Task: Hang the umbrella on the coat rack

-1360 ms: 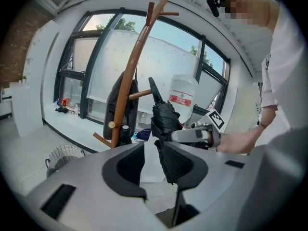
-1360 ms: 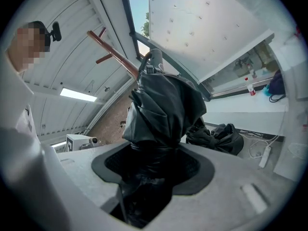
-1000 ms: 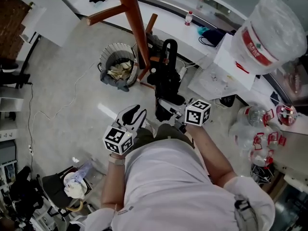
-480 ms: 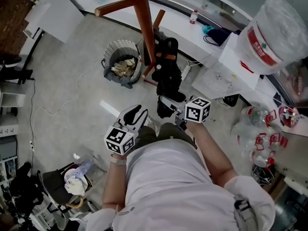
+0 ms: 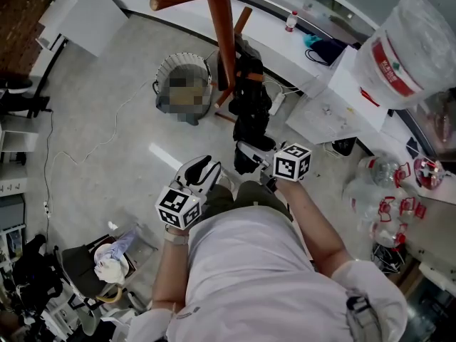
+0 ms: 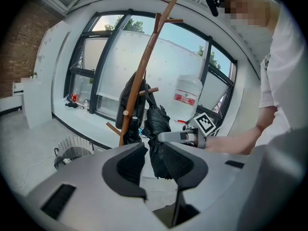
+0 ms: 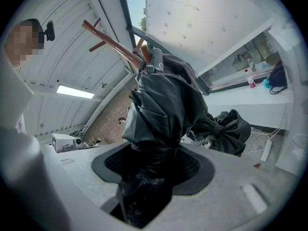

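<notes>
Jaws: right gripper (image 7: pixel 153 166) clamped on folded black umbrella (image 5: pixel 249 112); left gripper (image 6: pixel 153 159) parted, empty.
Umbrella upright, just beside coat rack (image 5: pixel 223 30) pole, near wire bin (image 5: pixel 182 85); floor (image 5: pixel 100 127) open leftward.

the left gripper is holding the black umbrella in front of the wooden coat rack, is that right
No, it is the right gripper that is shut on the black umbrella; the right gripper view shows its jaws closed on the folded fabric. The left gripper is open and empty. The wooden coat rack does stand ahead.
</notes>
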`<control>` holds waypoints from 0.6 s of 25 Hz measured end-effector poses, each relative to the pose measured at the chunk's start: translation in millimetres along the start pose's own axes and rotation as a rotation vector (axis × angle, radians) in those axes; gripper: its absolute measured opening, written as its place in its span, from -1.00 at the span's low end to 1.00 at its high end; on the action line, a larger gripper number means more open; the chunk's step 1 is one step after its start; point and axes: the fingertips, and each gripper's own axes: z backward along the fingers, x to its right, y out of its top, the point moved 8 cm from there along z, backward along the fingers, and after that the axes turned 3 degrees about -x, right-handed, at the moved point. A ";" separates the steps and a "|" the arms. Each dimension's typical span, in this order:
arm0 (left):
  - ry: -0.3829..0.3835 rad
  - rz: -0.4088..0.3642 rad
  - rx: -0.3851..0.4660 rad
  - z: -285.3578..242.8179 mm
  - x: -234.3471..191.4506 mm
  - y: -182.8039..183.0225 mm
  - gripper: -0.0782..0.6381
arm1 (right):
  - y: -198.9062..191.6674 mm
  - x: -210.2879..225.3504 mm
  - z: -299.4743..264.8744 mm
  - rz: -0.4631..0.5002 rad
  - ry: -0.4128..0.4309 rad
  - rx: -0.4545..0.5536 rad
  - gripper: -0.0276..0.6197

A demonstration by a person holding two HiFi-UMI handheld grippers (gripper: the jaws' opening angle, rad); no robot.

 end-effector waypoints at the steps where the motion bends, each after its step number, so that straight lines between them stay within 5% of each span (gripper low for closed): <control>1: 0.000 0.001 -0.003 0.1 0.5 -0.6 -0.47 | -1.8 0.6 -0.5 0.001 -0.001 -0.005 -0.15; 15: 0.025 0.026 -0.020 8.7 -8.6 -7.7 -0.47 | -22.6 12.3 -17.1 0.036 -0.055 -0.047 -0.15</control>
